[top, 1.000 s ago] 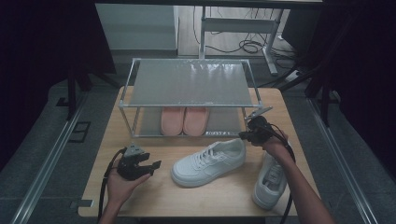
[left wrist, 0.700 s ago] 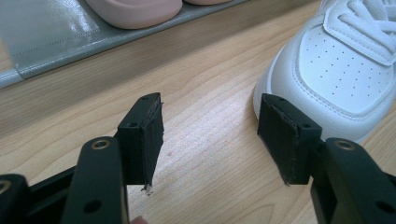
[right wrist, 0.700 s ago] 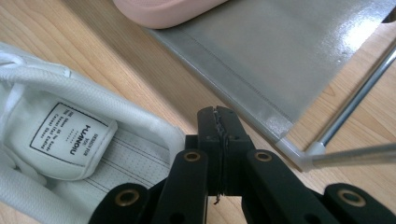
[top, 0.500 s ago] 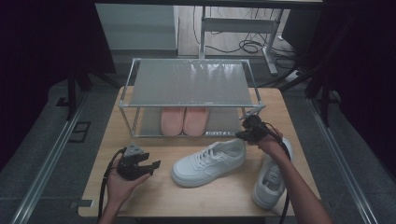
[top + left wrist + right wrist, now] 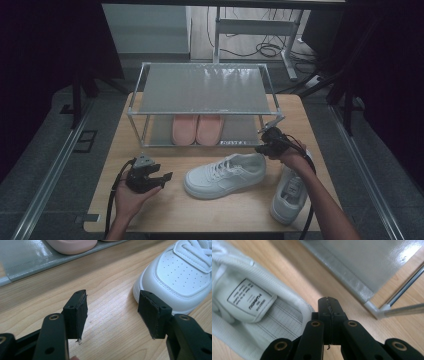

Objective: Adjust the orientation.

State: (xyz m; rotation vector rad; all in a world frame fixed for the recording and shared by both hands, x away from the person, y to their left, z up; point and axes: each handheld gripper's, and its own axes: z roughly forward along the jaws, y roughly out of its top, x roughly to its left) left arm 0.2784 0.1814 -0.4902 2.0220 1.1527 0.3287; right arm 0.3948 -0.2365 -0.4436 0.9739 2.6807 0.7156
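A white sneaker (image 5: 225,175) lies on its sole in the middle of the wooden table (image 5: 165,210), toe to the left. My right gripper (image 5: 261,147) is at its heel, jaws shut with nothing seen between them. In the right gripper view the closed tips (image 5: 329,302) sit just beside the sneaker's padded heel collar (image 5: 294,305). My left gripper (image 5: 165,176) rests low over the table left of the toe, open. In the left gripper view its empty jaws (image 5: 116,307) face the sneaker's toe cap (image 5: 180,277).
A second white sneaker (image 5: 289,192) lies at the front right, partly under the right forearm. A metal two-level rack (image 5: 202,90) stands behind, with a pink pair of shoes (image 5: 196,129) on its lower shelf (image 5: 367,265). Bare wood lies between the rack and the sneakers.
The right gripper has edged slightly left toward the sneaker's heel. The left gripper and both sneakers have stayed in place.
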